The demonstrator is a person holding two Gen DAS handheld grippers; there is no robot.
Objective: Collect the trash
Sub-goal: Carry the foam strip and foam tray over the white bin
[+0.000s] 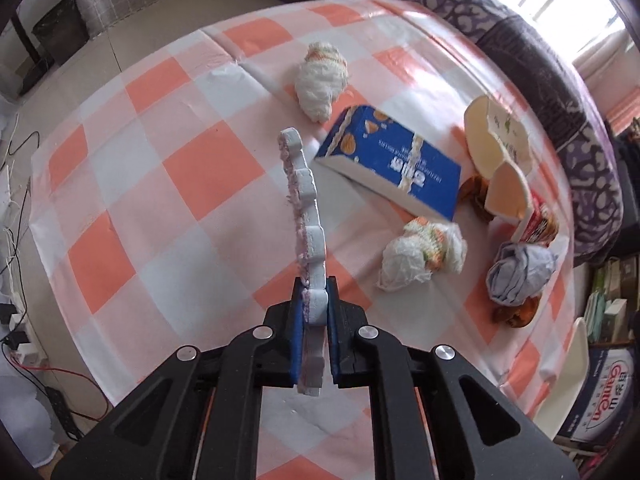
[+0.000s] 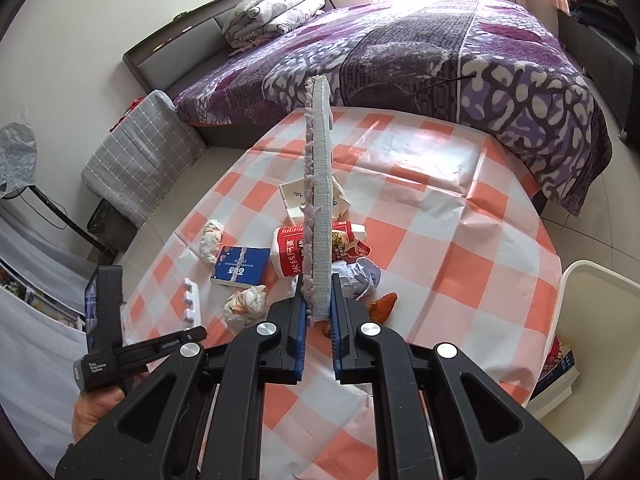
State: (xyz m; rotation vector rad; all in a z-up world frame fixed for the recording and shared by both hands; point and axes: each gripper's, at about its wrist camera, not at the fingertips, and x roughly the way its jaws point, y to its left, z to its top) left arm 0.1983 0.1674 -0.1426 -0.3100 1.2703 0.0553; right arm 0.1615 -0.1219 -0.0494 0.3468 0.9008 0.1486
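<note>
My left gripper (image 1: 316, 292) is shut on the lower end of a white foam strip (image 1: 304, 200) with a notched edge and a purple fuzzy side, held upright above the checked tablecloth (image 1: 160, 200). My right gripper (image 2: 318, 288) is shut on a longer grey foam strip (image 2: 320, 200) with purple fuzz, also standing on edge. Trash lies on the table beyond: a blue box (image 1: 392, 164), two crumpled tissue balls (image 1: 322, 80) (image 1: 420, 256), a crumpled grey paper (image 1: 520, 276), a torn paper cup (image 1: 496, 140), a red-and-white cup (image 2: 296, 256) and orange peel (image 2: 384, 304).
A white bin (image 2: 592, 292) stands at the table's right edge with some packaging (image 2: 560, 364) inside. A bed with a purple cover (image 2: 440, 60) lies behind the table. A grey checked stool (image 2: 144, 152) is at the left. Cables (image 1: 24, 360) run over the floor.
</note>
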